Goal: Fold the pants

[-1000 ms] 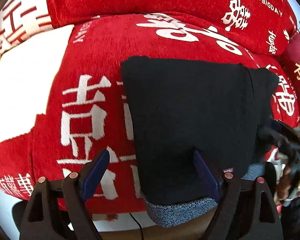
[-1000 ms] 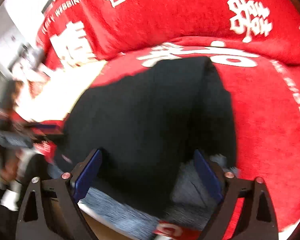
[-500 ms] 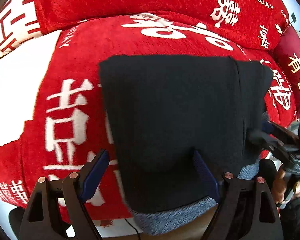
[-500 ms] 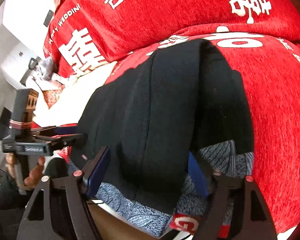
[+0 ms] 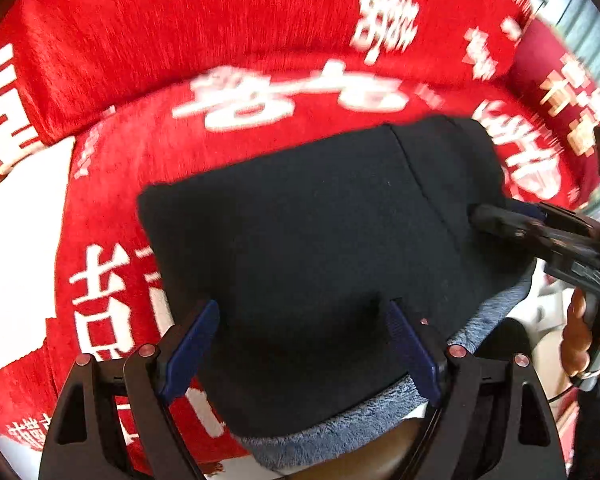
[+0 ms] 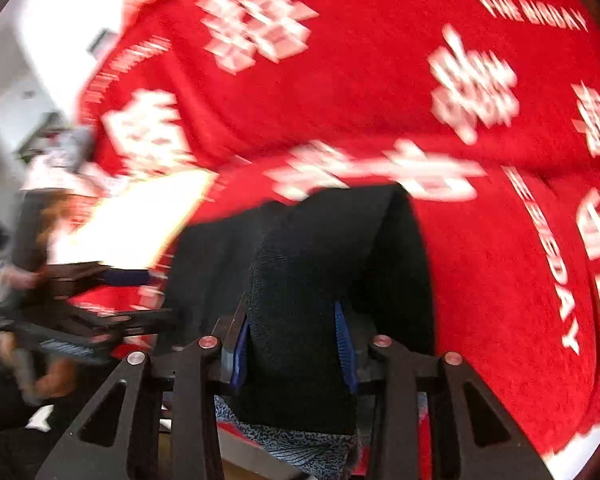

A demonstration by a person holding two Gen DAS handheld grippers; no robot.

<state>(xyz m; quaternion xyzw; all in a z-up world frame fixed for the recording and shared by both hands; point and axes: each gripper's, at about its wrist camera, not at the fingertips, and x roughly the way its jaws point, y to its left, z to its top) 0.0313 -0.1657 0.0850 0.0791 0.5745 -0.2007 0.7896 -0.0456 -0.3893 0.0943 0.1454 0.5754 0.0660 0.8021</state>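
The black pants [image 5: 312,240] lie folded on the red sofa seat, their grey fleece lining [image 5: 340,436] showing along the near edge. My left gripper [image 5: 304,344] is open, its blue pads straddling the near edge of the pants without clamping it. My right gripper [image 6: 294,352] is shut on a bunched fold of the pants [image 6: 300,280] at their right side. The right gripper also shows in the left wrist view [image 5: 500,216], at the pants' right edge. The left gripper shows blurred in the right wrist view [image 6: 112,280].
The red sofa cover [image 5: 260,32] with white characters spans seat and backrest. A white patch [image 5: 16,248] lies left of the pants. The seat's front edge runs just under the grippers [image 5: 220,464]. The person's hand [image 5: 584,340] holds the right gripper.
My right gripper has closed from open onto a fold of the pants. My left gripper stayed open and shifted along the near edge. Both views are blurred by motion.
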